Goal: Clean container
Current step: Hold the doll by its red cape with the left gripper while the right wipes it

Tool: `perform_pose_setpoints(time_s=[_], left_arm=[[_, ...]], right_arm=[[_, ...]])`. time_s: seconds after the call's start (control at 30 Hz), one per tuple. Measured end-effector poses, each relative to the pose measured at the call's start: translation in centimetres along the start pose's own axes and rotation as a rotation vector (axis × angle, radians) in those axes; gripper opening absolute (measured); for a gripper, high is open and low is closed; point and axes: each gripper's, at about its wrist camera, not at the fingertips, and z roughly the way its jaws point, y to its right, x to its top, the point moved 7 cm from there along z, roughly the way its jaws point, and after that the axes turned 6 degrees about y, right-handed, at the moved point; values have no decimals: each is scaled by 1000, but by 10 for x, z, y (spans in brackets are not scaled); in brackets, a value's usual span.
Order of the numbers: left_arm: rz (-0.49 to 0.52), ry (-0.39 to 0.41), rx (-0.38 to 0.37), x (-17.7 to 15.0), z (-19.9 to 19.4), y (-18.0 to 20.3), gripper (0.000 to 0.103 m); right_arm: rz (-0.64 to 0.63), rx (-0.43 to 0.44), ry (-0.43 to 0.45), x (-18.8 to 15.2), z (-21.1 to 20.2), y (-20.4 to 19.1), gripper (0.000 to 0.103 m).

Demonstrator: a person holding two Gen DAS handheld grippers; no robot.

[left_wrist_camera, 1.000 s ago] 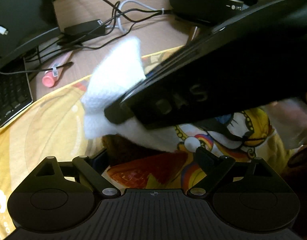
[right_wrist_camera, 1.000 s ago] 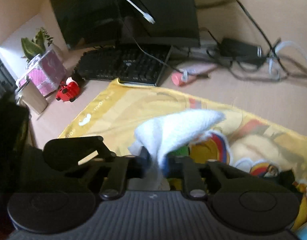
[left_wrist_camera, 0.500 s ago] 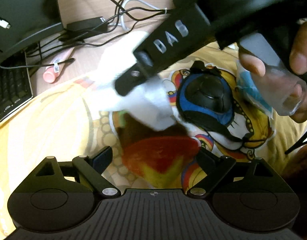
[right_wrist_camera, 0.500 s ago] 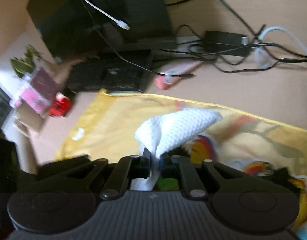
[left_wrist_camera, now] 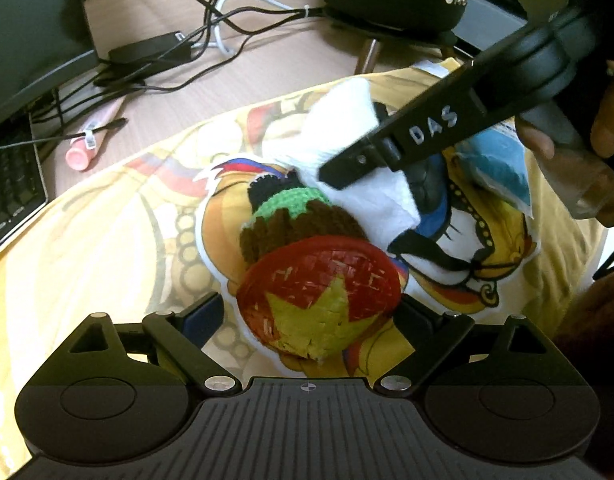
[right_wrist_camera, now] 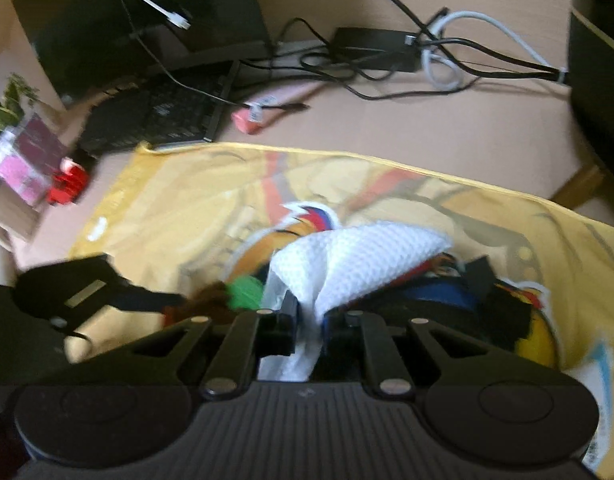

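Observation:
A small woven basket (left_wrist_camera: 319,292), red with a yellow star inside and a brown and green crocheted rim, sits between the fingers of my left gripper (left_wrist_camera: 311,312), which is shut on it. My right gripper (right_wrist_camera: 309,316) is shut on a white cloth (right_wrist_camera: 359,256). In the left wrist view the right gripper (left_wrist_camera: 391,148) reaches in from the upper right and the white cloth (left_wrist_camera: 347,148) hangs just above and behind the basket. In the right wrist view the basket's green rim (right_wrist_camera: 245,294) shows just left of the cloth.
A yellow printed cloth (left_wrist_camera: 107,240) covers the desk. A black and blue object (left_wrist_camera: 427,184) lies behind the basket. A pink tube (left_wrist_camera: 91,140), cables (left_wrist_camera: 187,44), a keyboard (left_wrist_camera: 7,188) and monitor stands are at the back. A red toy (right_wrist_camera: 67,184) stands far left.
My right gripper with the white cloth has swung from left and low to up and right, behind the basket. The basket now shows fully between my left fingers.

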Motion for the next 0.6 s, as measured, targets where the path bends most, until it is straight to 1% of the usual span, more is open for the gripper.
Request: perform_pose_setpoints(time_s=[0.07, 0.1, 0.17, 0.2, 0.23, 0.27, 0.33, 0.37, 0.4, 0.43, 0.5, 0.6], left_arm=[[-14, 3, -14, 0, -3, -1, 96], [-25, 4, -24, 0, -4, -2, 97], [-55, -3, -62, -1, -7, -4, 97], [-67, -3, -75, -1, -7, -5, 98], [-75, -2, -79, -2, -8, -5, 98], [-70, -3, -77, -2, -7, -3, 98], [-56, -9, -73, -2, -6, -1, 98], [-51, -8, -70, -2, -6, 0, 98], [-47, -6, -67, -2, -7, 1, 98], [-43, -5, -64, -2, -8, 1, 98], [-58, 5, -58, -4, -11, 0, 98], [-96, 9, -68, -4, -11, -5, 99]], right_arm=[[-17, -39, 4, -1, 1, 3, 14], [-12, -43, 17, 1, -1, 4, 14], [19, -5, 71, 13, -10, 0, 14], [40, 35, 99, 21, -15, -4, 14], [60, 75, 115, 28, -18, -8, 16], [80, 113, 117, 34, -17, -13, 18], [81, 173, 89, 38, -7, -24, 17], [66, 176, 70, 36, 1, -28, 17], [44, 144, 54, 33, 8, -28, 13], [21, 101, 41, 29, 16, -26, 12], [2, 37, 42, 24, 21, -17, 12], [-10, -50, 49, 20, 17, 3, 12]])
